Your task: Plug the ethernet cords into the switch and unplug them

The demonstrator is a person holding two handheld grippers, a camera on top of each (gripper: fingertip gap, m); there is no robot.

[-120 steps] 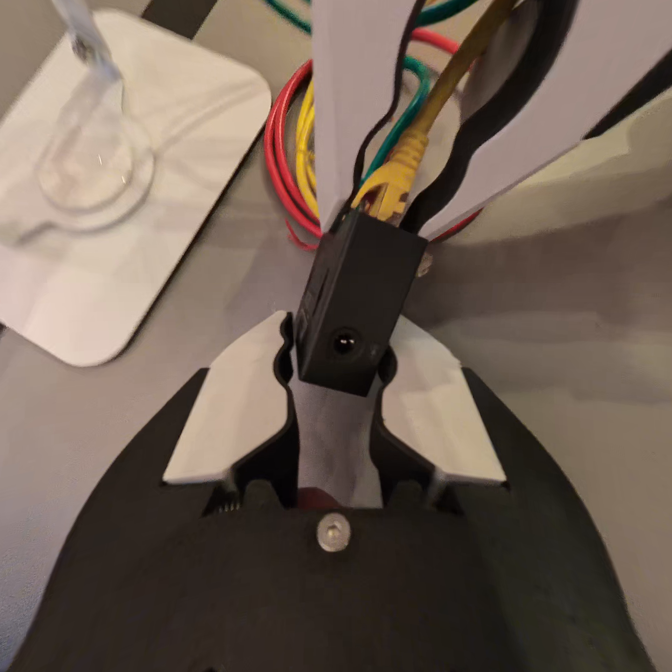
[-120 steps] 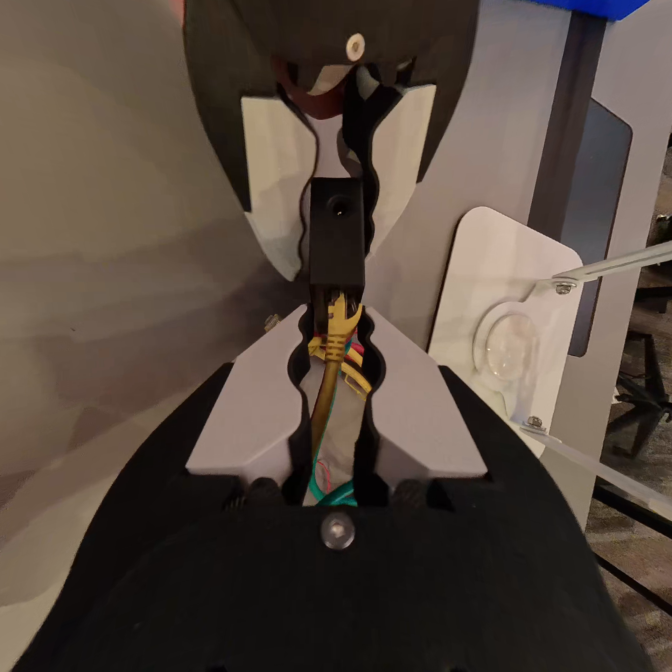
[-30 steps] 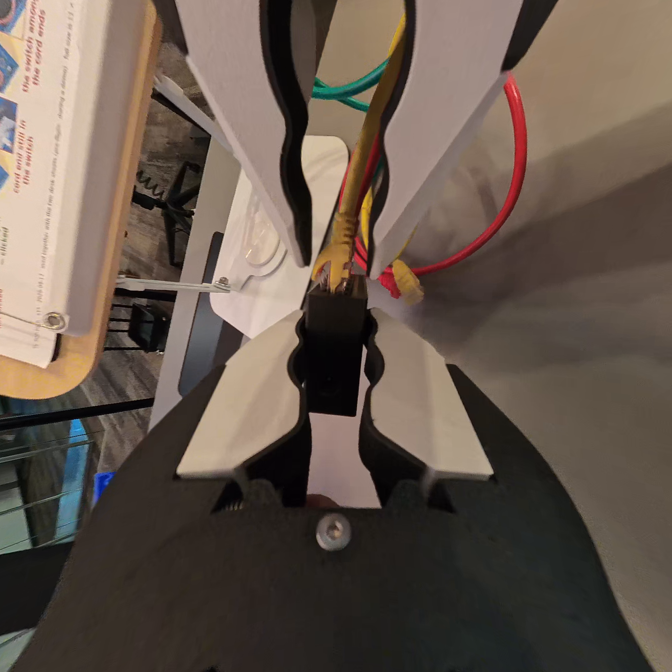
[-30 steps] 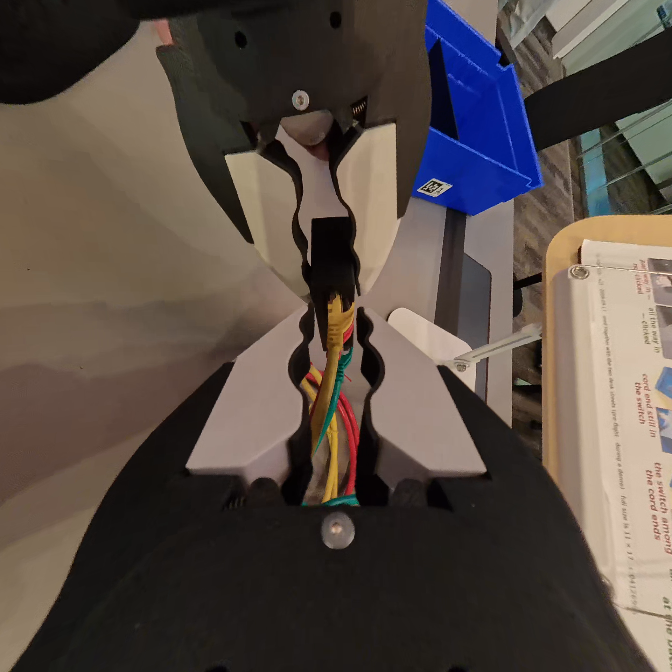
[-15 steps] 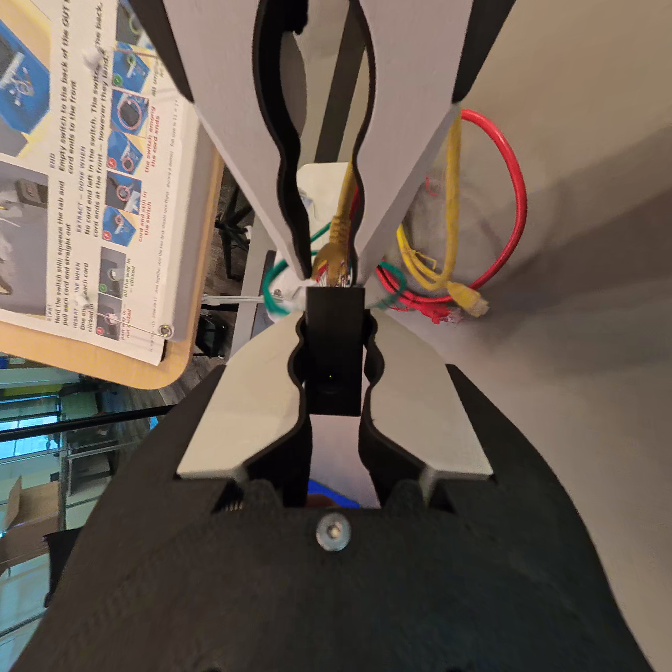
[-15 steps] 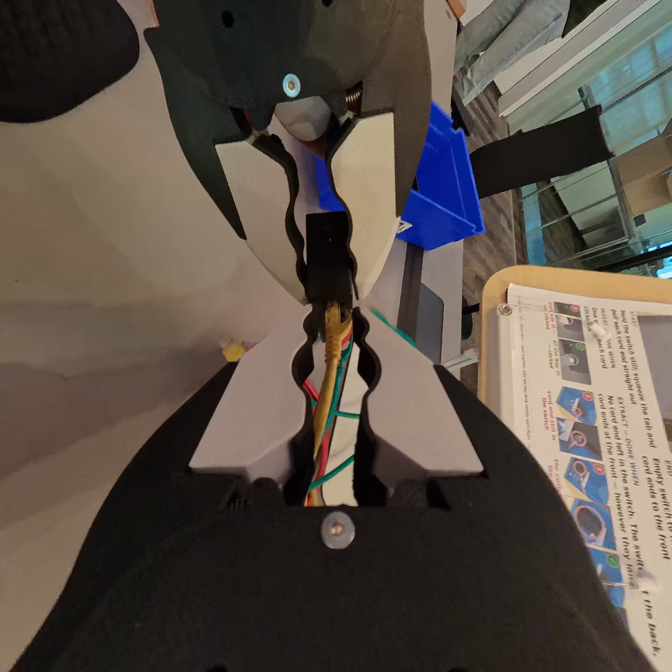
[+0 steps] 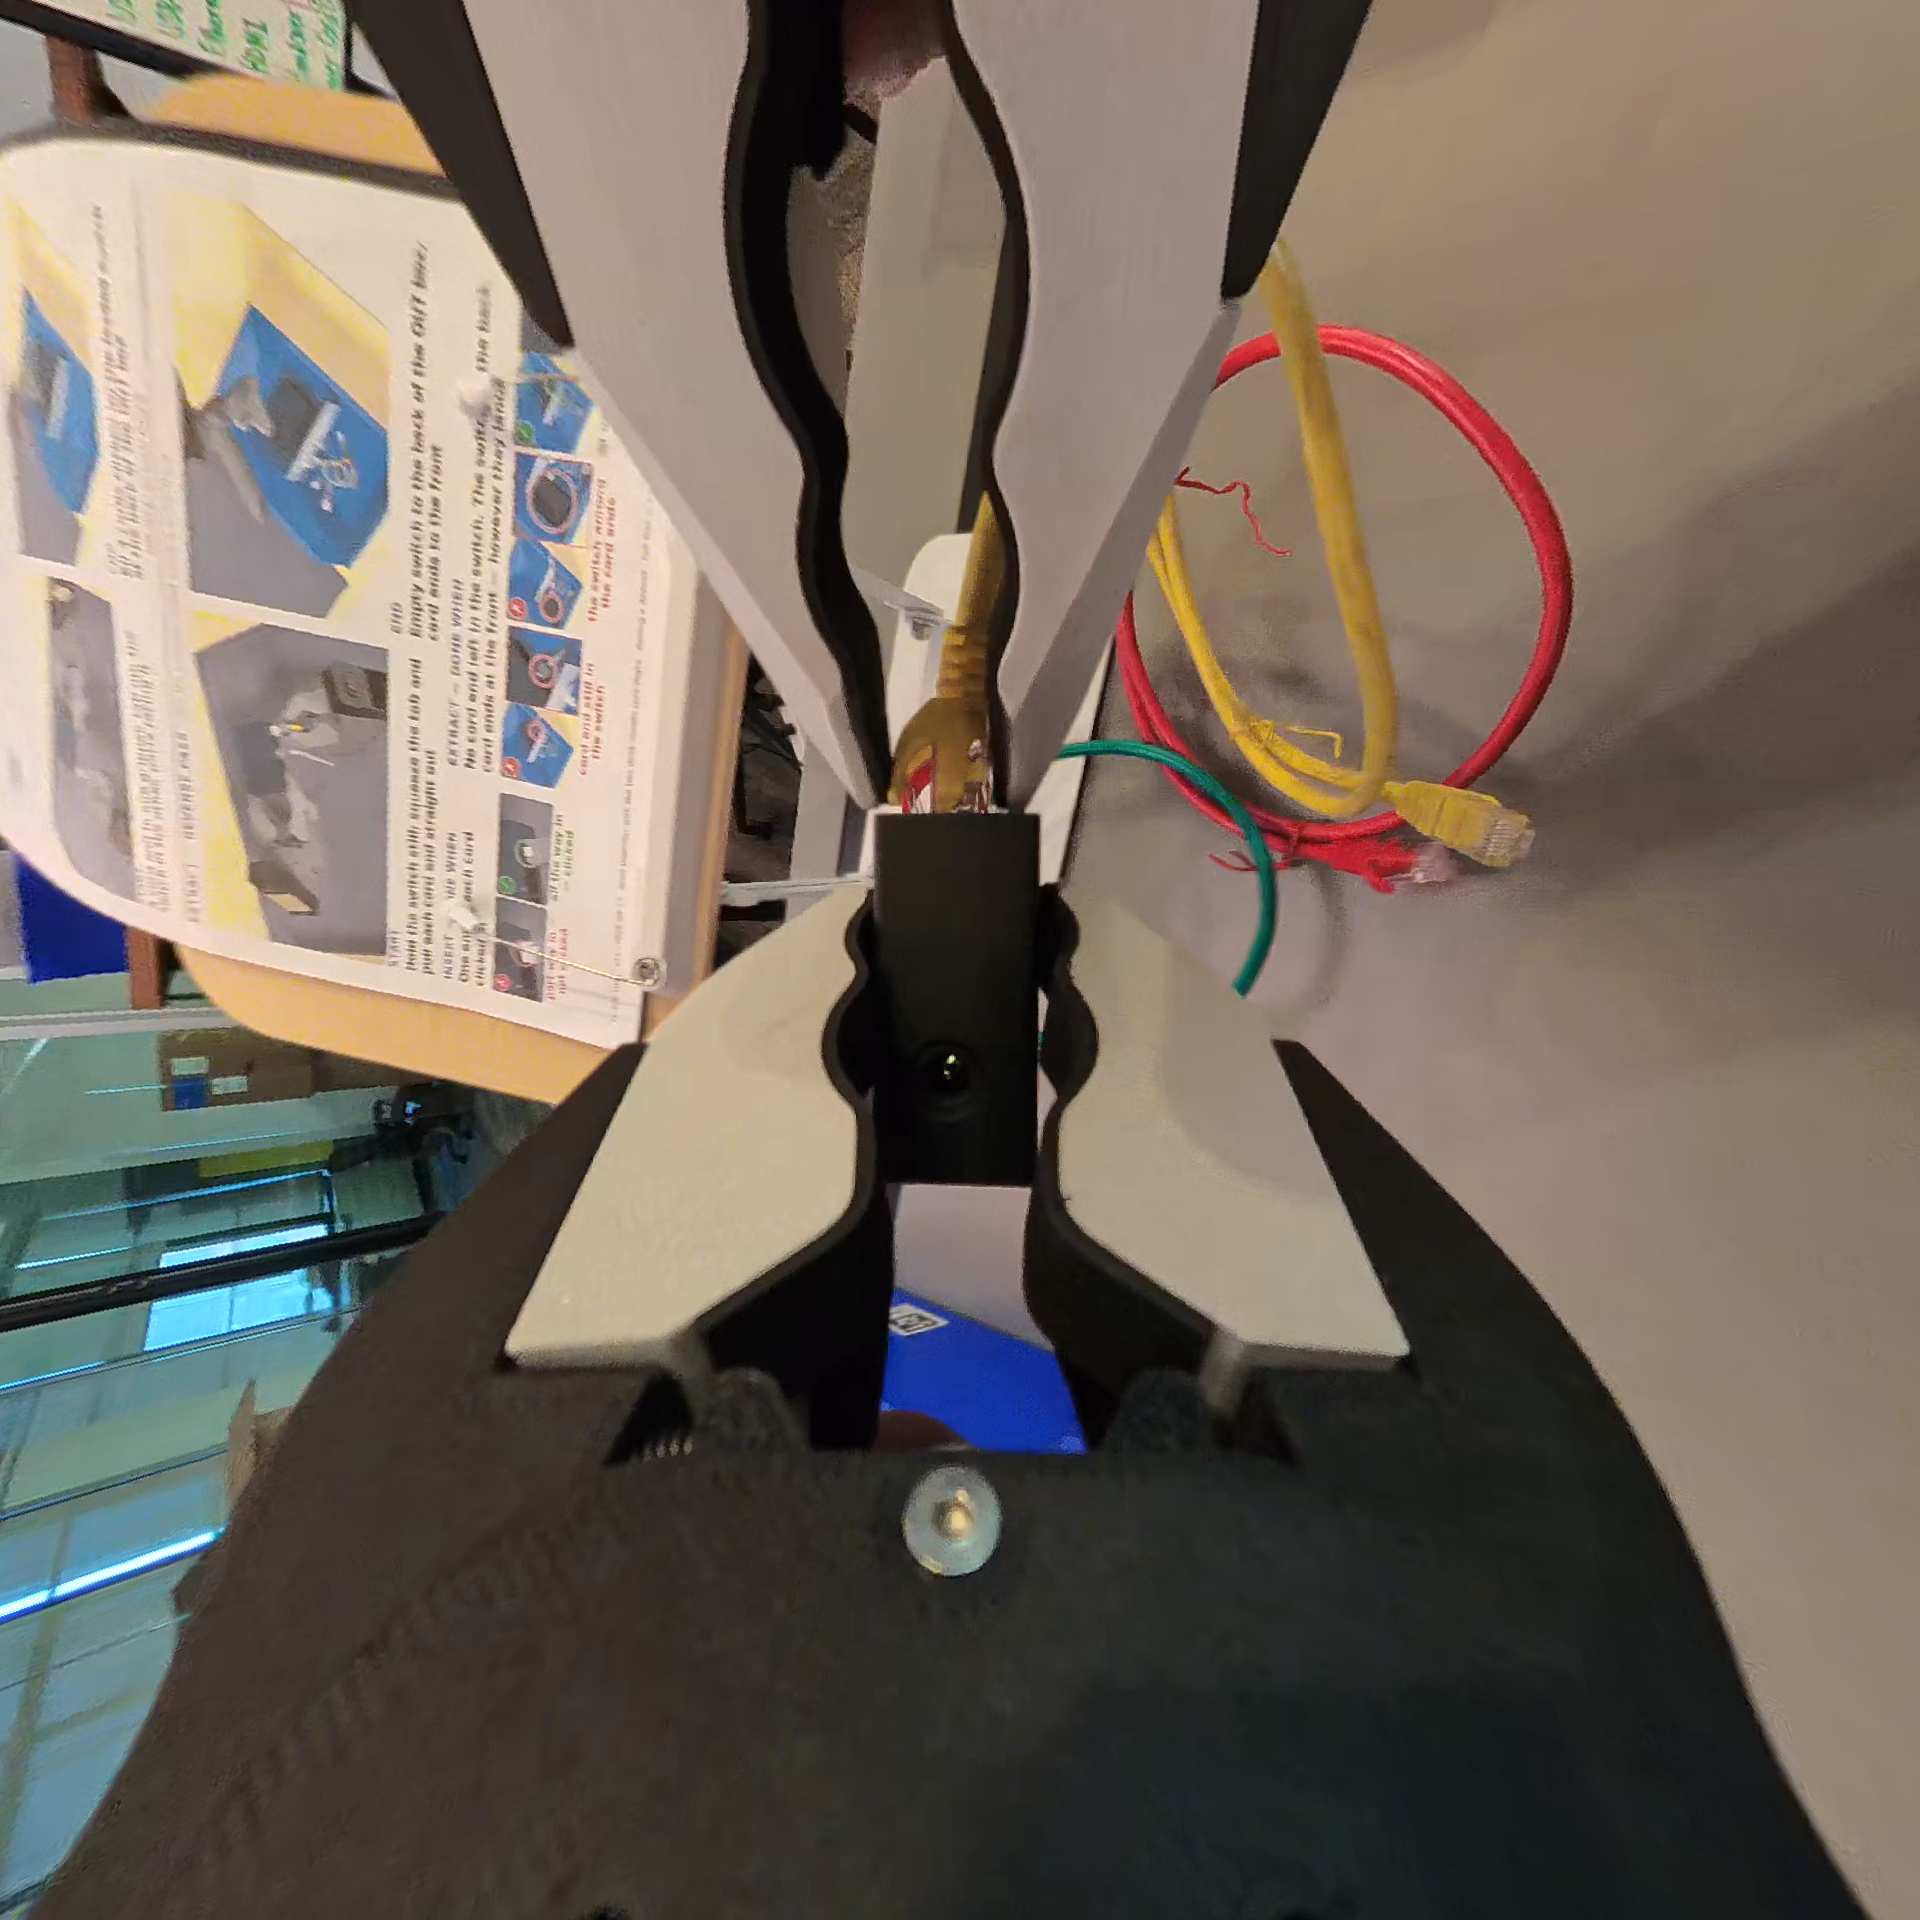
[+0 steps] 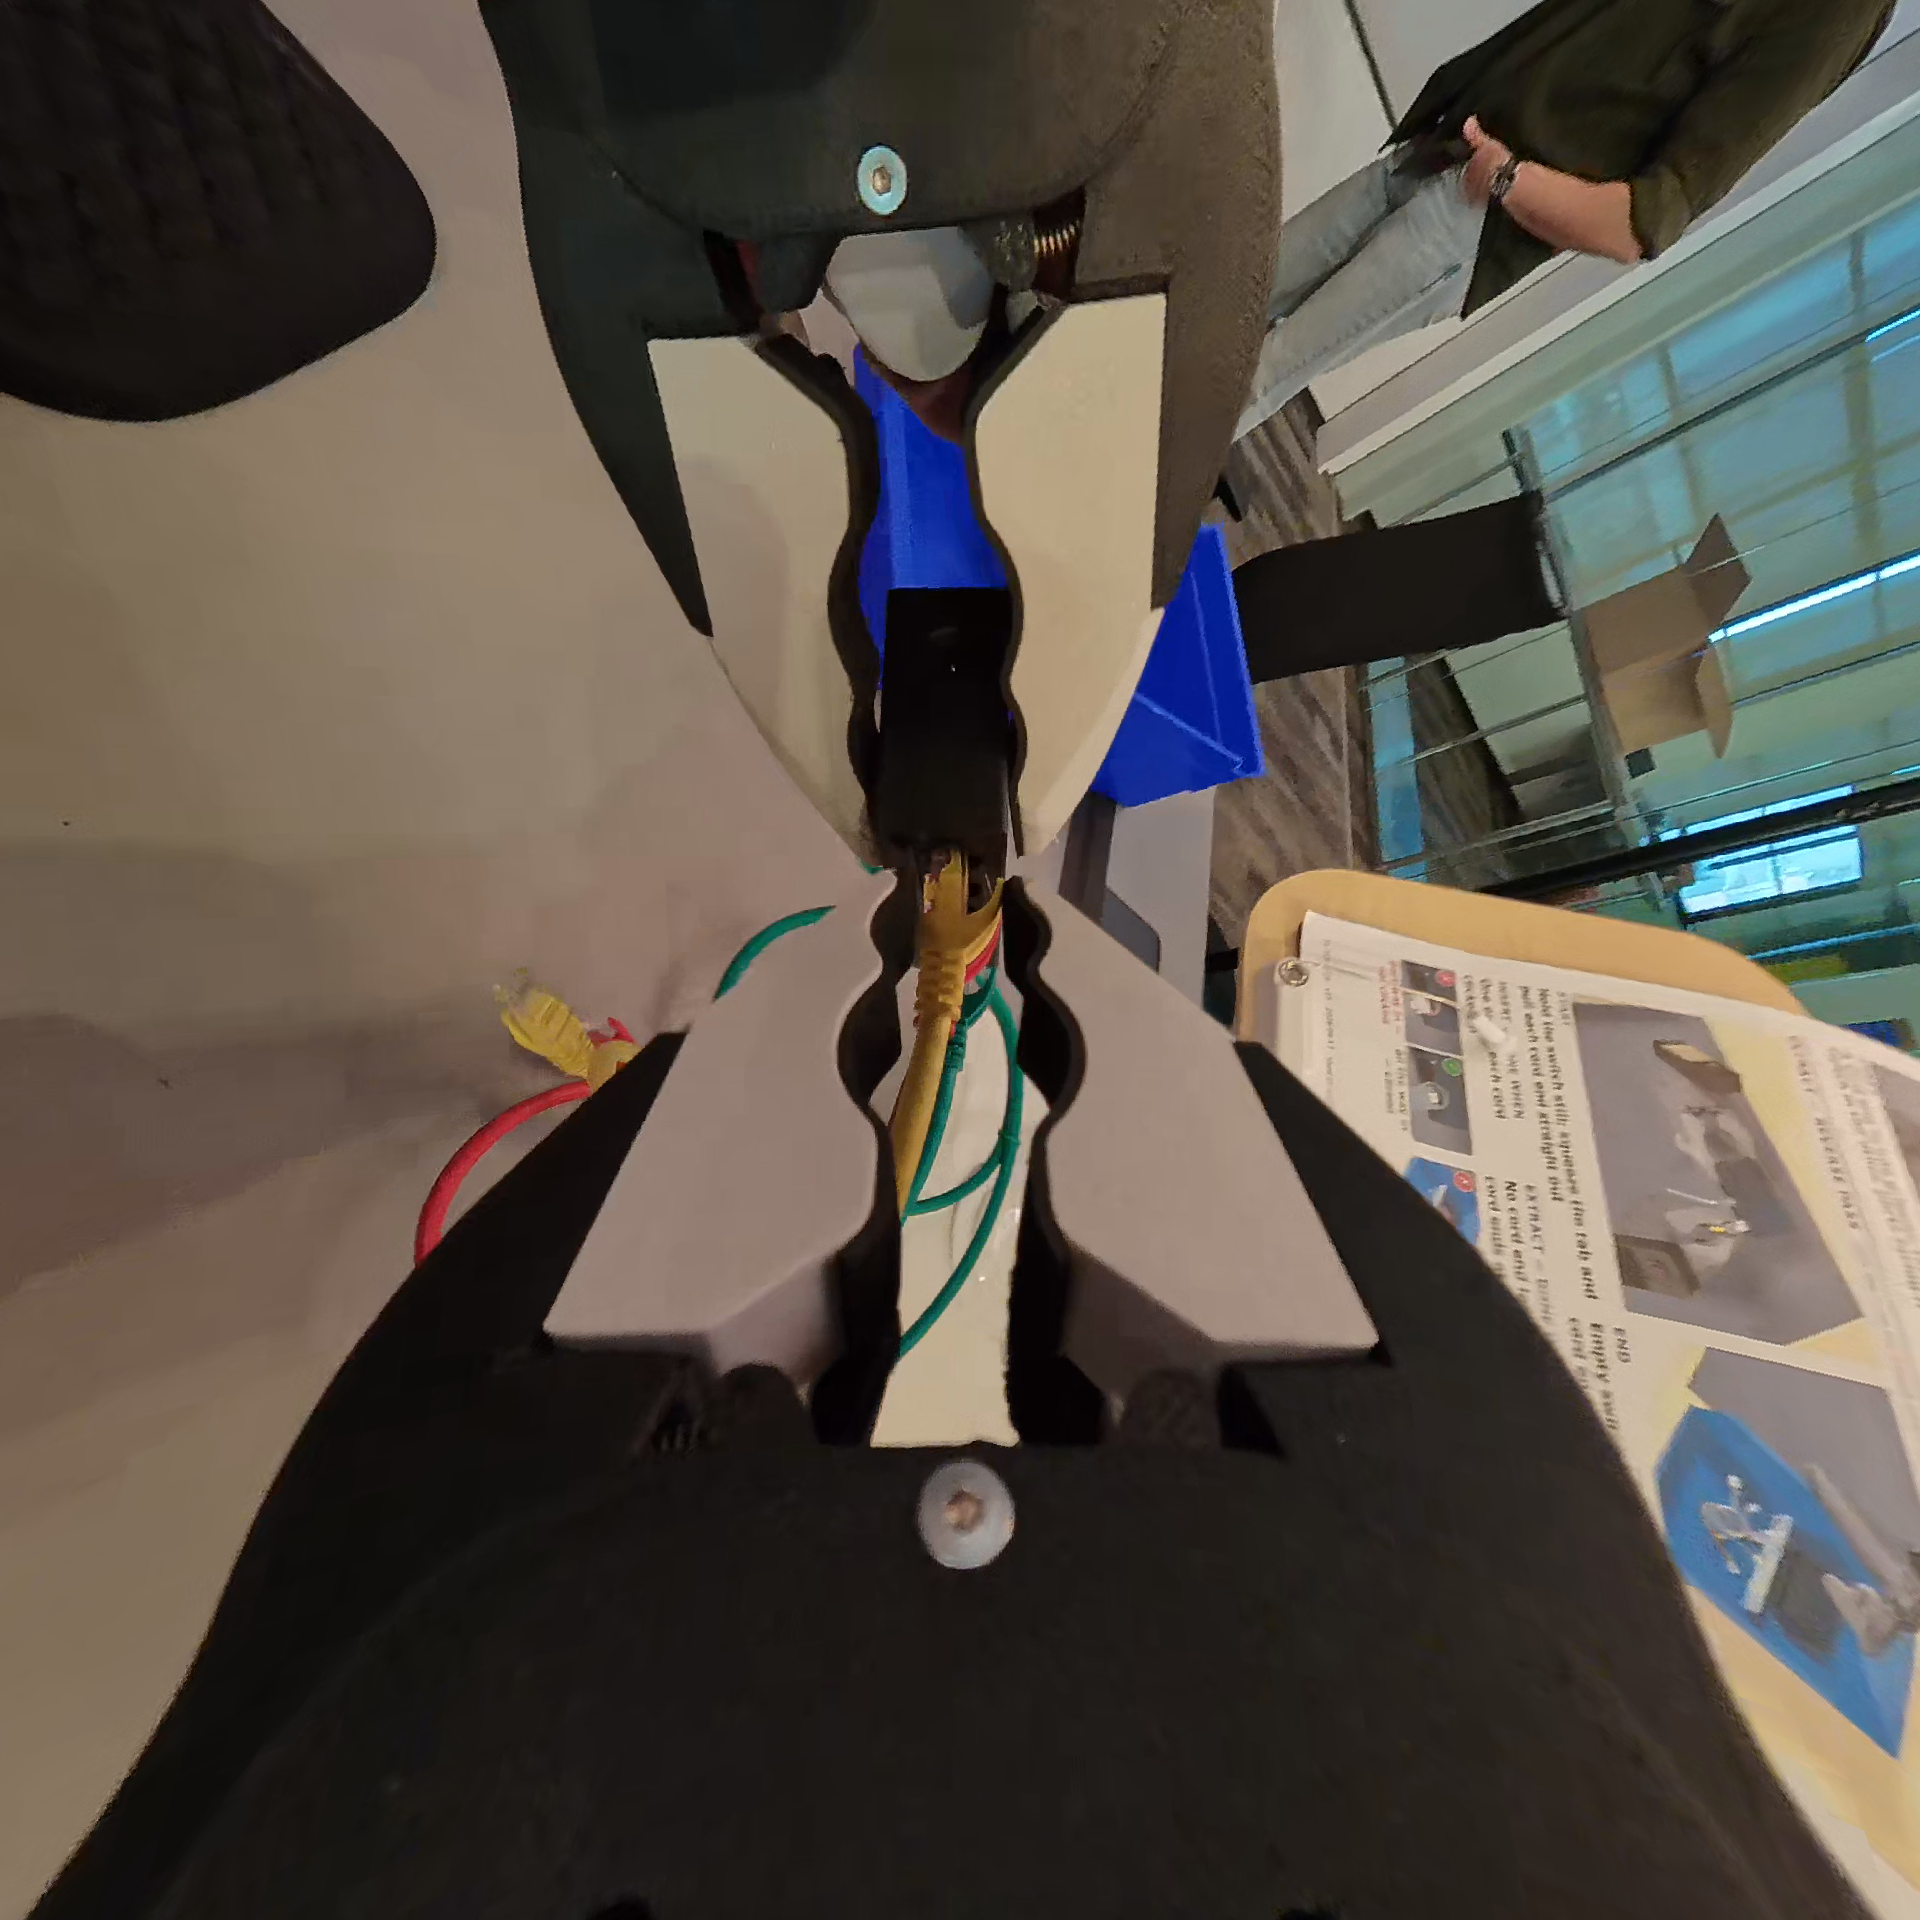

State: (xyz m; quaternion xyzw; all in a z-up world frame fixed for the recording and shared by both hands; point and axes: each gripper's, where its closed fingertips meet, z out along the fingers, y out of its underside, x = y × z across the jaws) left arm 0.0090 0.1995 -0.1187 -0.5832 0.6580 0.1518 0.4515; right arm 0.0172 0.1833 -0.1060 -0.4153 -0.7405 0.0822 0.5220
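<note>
- Left wrist view, own claw: left gripper [image 7: 956, 914] clamped on the black switch [image 7: 956, 997], which sits upright between its two pads, round socket facing the camera.
- Left wrist view, ahead of the claw: right gripper [image 7: 940, 769] enters from above, tips meeting the switch's far face; its fingers sit either side of a mustard-yellow ethernet plug [image 7: 951, 727] at the port face.
- Left wrist view, right of the claw: loose coil on the grey table [image 7: 1662, 1143] — red cord [image 7: 1548, 582], yellow cord with free plug [image 7: 1465, 821], green cord [image 7: 1247, 831].
- Left wrist view, change: compared with half a second ago the coil lies farther right and the instruction sheet [image 7: 312, 623] fills more of the left; the held pair has swung, the grip unchanged.
- Right wrist view, own claw: right gripper [image 8: 961, 883] nearly together around the mustard-yellow plug's boot; whether the pads truly pinch it cannot be told.
- Right wrist view, ahead of the claw: the switch, clamped in the left gripper, with the plug tip at its port; a blue bin [image 8: 1184, 686] behind.
- Right wrist view, change: the plug stays at the port as before; full seating not visible.
- Judgement: insertion or extraction of this cord is in hand; other cords lie loose.
</note>
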